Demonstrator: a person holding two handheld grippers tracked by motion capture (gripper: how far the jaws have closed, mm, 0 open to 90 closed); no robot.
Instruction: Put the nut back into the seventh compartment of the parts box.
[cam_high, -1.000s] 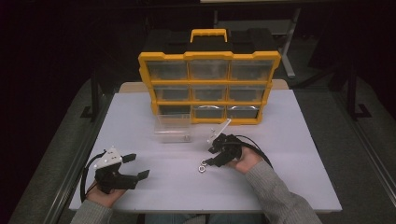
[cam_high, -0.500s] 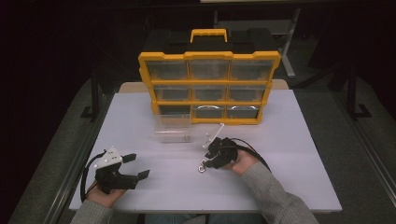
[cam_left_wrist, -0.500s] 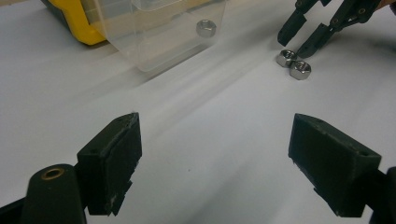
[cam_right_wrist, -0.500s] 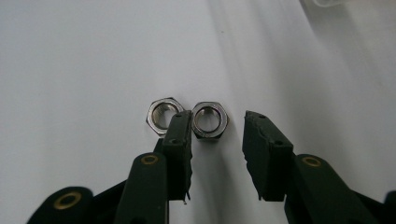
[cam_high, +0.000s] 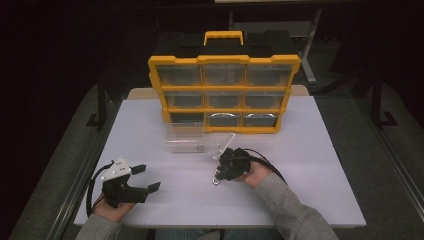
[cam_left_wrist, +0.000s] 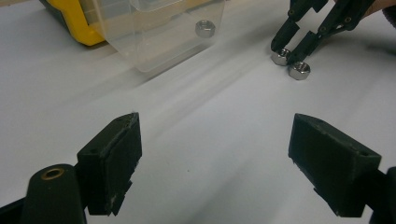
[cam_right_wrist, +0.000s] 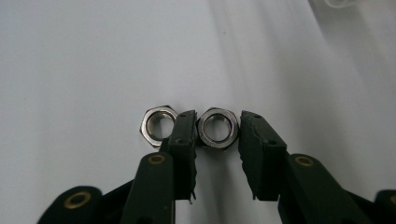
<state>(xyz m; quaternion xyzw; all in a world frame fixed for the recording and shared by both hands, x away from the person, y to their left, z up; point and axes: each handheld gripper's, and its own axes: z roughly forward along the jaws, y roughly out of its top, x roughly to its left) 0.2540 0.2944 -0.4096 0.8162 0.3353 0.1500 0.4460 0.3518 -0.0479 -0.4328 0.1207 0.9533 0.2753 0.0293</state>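
Observation:
Two steel hex nuts lie side by side on the white table (cam_high: 300, 190). My right gripper (cam_right_wrist: 218, 135) has its jaws pressed against both sides of the right-hand nut (cam_right_wrist: 217, 128), which rests on the table. The other nut (cam_right_wrist: 159, 125) sits just outside the left jaw. The high view shows that gripper (cam_high: 218, 176) at mid-table. In the left gripper view it (cam_left_wrist: 287, 49) stands over both nuts. My left gripper (cam_high: 146, 177) hovers open and empty at the front left. A clear drawer bin (cam_high: 185, 137) holds one nut (cam_left_wrist: 203, 28).
A yellow parts organizer (cam_high: 225, 92) with clear drawers stands at the back of the table; its bottom-left slot (cam_high: 182, 117) is open. A small clear plastic piece (cam_high: 225, 142) lies between the organizer and my right gripper.
My right gripper has moved down and toward me onto the two nuts and closed around one. The left gripper has barely moved.

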